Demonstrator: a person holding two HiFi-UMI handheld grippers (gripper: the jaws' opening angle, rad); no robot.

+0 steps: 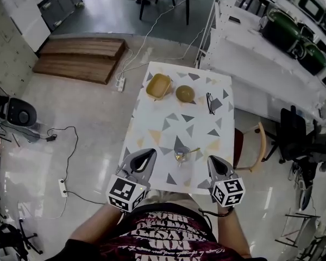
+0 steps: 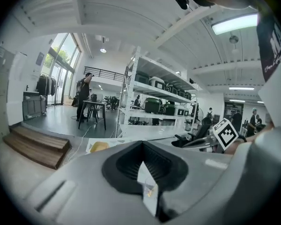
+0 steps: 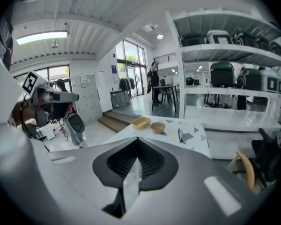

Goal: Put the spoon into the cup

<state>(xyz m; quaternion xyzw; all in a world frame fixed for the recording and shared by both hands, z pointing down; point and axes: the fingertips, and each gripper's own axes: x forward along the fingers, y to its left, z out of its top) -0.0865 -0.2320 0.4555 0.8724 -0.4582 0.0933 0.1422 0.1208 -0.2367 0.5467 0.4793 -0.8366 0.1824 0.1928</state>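
Gold spoon [image 1: 192,151] leans, seemingly, inside small clear cup [image 1: 180,157].

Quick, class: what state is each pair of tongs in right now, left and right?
Left tongs: closed, holding nothing.
Right tongs: closed, holding nothing.

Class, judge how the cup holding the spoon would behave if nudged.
The cup looks small and probably light, so a nudge may slide it on the smooth table. The spoon leans out past its rim, likely making it tip that way.
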